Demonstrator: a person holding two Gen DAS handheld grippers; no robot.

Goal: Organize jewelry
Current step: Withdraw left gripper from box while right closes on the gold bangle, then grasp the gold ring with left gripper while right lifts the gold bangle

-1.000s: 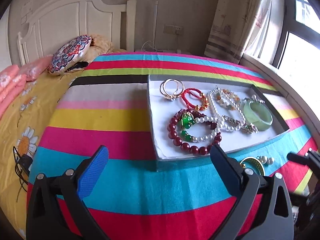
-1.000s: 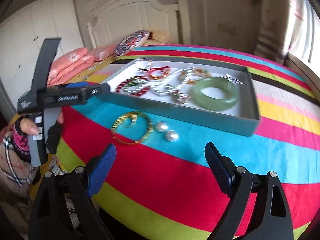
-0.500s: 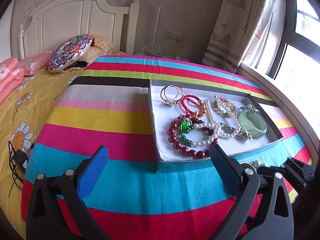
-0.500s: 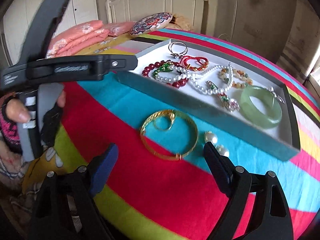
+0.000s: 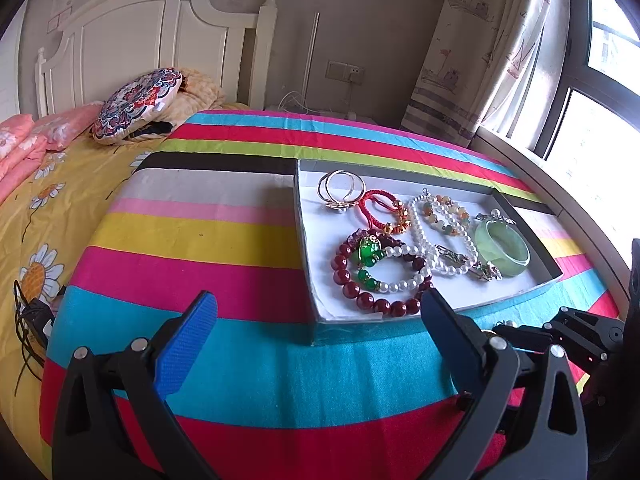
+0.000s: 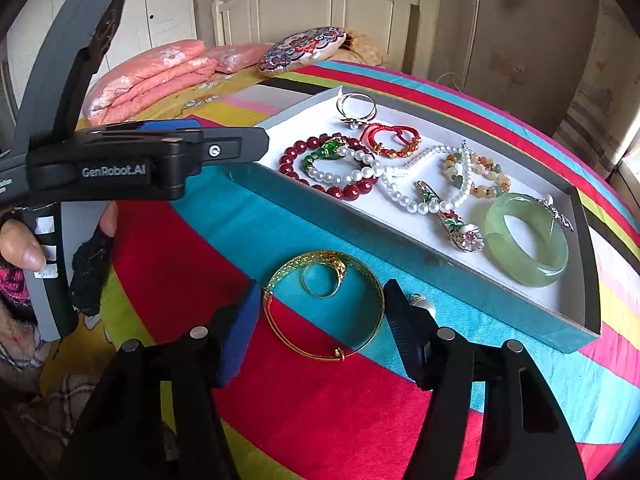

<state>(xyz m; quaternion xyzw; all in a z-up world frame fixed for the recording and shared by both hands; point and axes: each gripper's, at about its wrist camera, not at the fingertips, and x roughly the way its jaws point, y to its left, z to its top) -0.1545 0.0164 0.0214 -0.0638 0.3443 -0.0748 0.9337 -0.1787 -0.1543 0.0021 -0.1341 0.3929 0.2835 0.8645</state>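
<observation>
A gold bangle (image 6: 320, 354) lies on the striped cloth in front of the grey tray (image 6: 360, 236), with a small gold ring (image 6: 340, 276) inside it and pearl earrings (image 6: 424, 307) beside it. My right gripper (image 6: 323, 286) straddles the bangle; its jaws are closing and the pads touch the bangle's left and right sides. The tray (image 5: 308, 280) holds a jade bangle (image 6: 526, 240), a red bead bracelet (image 5: 372, 300), pearl strands (image 6: 400, 196), a red cord bracelet (image 6: 390, 140) and gold rings (image 5: 340, 188). My left gripper (image 5: 318, 302) hovers open in front of the tray's near corner, holding nothing.
The cloth covers a round table (image 5: 240, 380) beside a bed with a yellow floral cover (image 5: 40, 220), pink bedding (image 6: 152, 68) and a patterned cushion (image 5: 138, 104). A window and curtain (image 5: 480, 60) stand at the right. A hand (image 6: 20, 244) holds the left gripper's handle.
My right gripper moved in over the gold bangle and narrowed its jaws around it. The left gripper stayed where it was, open.
</observation>
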